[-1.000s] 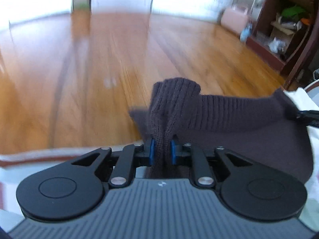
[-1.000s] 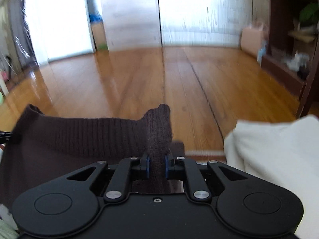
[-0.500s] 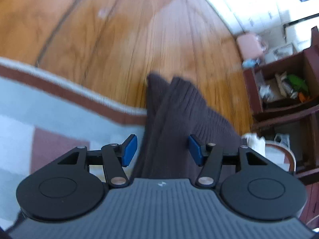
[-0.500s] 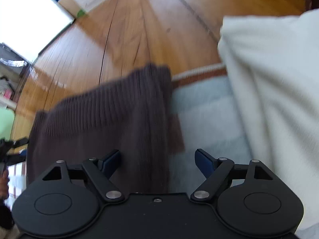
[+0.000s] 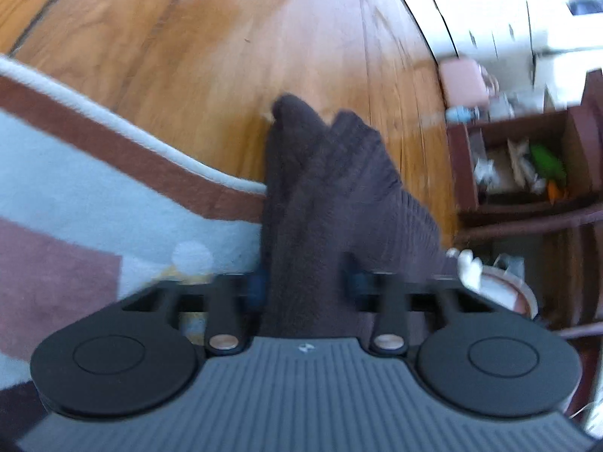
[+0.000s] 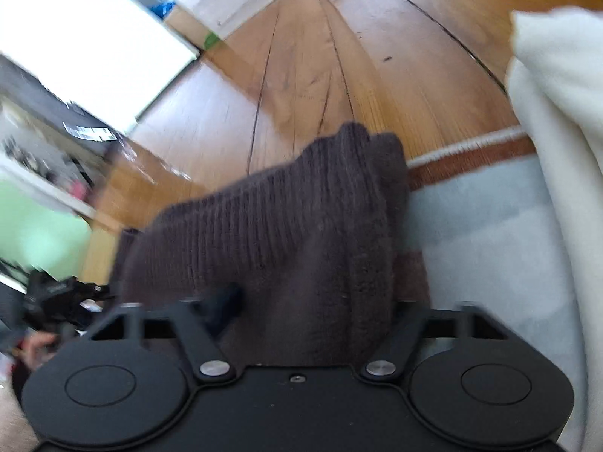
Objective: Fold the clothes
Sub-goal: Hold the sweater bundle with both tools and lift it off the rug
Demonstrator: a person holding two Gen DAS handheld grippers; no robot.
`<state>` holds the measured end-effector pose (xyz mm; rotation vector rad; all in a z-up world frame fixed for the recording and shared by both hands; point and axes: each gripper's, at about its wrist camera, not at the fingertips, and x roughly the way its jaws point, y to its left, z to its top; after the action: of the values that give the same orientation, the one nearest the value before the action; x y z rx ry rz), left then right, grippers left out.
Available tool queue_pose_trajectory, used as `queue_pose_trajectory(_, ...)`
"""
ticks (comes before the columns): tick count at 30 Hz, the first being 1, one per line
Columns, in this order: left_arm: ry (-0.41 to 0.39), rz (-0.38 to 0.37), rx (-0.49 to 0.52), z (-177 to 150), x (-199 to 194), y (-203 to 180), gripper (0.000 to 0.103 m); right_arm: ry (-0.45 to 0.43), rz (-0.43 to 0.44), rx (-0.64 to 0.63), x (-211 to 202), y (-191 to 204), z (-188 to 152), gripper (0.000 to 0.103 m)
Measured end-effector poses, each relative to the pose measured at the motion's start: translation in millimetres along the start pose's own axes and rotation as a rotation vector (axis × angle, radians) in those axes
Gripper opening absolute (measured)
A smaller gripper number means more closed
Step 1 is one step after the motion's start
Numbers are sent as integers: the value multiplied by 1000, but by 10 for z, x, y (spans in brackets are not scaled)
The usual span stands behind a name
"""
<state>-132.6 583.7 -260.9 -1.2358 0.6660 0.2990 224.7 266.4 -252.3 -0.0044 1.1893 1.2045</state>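
dark knit garment (image 5: 324,203): it is bunched between the fingers of both my grippers, and its ribbed edge hangs past the rug border over the wooden floor.
left gripper (image 5: 301,286): my jaws are closing on a thick fold of the knit; the blue pads seem to touch the cloth on both sides, though the blur makes it hard to be sure.
right gripper (image 6: 312,301): my jaws are closing also, with the knit between them, but i see a gap beside the left pad, so i judge it is not gripped yet.
risk, uneven grip: if the right jaws close on only one layer, i think the corner can slip out and the fold will go crooked.
rug (image 5: 75,173): the pale blue rug with brown border lies under the garment; a low pad could catch the pile.
white cloth (image 6: 557,120): it lies just beside my right gripper, and i might pinch it together with the knit.
wooden floor (image 5: 211,56): the far edge may drag there and pick up dust.
shelf (image 5: 527,158): well apart, no danger i believe.
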Motion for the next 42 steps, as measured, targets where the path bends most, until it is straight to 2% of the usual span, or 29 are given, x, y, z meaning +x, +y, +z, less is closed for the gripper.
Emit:
queue_pose_trajectory(1, -11, 9, 37, -12, -10, -72, 24, -9, -13, -40, -15, 95, -3, 41)
queue_pose_trajectory(4, -32, 7, 151, -56, -93, -317, 24, -61, -46, -144, -135, 374, -51, 34)
queue_pose_trajectory(6, -31, -48, 192, -103, -141, -444, 24, -104, -28, -162, -278, 470, -94, 33)
queue_pose_trajectory(8, -24, -70, 230, -149, -145, -554, 24, -139, 4, -157, -423, 510, -133, 33)
queue_pose_trajectory(11, -26, -9, 297, -207, -91, -663, 24, -137, -7, -152, -457, 487, -137, 33)
queue_pose_trajectory(14, -26, 17, 286, -173, -54, -609, 25, -113, -53, -146, -404, 456, -120, 33)
queue_pose_trajectory(16, -23, 34, 271, -136, -22, -563, 26, -101, -48, -120, -362, 411, -96, 33)
queue_pose_trajectory(19, -21, 65, 257, -115, 0, -506, 28, -69, -55, -88, -286, 360, -65, 36)
queue_pose_trajectory(21, -24, 46, 247, -108, -53, -488, 28, -34, -78, -54, -255, 348, -37, 37)
queue_pose_trajectory(23, -24, 34, 249, -105, -99, -482, 28, -36, -82, -72, -292, 431, -32, 37)
queue_pose_trajectory(27, -21, 55, 267, -115, -69, -460, 28, -17, -113, -130, -279, 531, -24, 39)
queue_pose_trajectory(33, 11, 16, 214, -62, -87, -319, 28, 35, -109, -37, -160, 364, 11, 45)
queue_pose_trajectory(38, 23, 29, 265, -75, -113, -370, 28, 59, -118, -44, -158, 385, -28, 47)
queue_pose_trajectory(40, 33, 29, 258, -58, -92, -340, 28, 69, -126, -28, -127, 365, -20, 51)
queue_pose_trajectory(42, 52, 24, 248, -44, -73, -305, 29, 83, -120, 15, -62, 297, 7, 63)
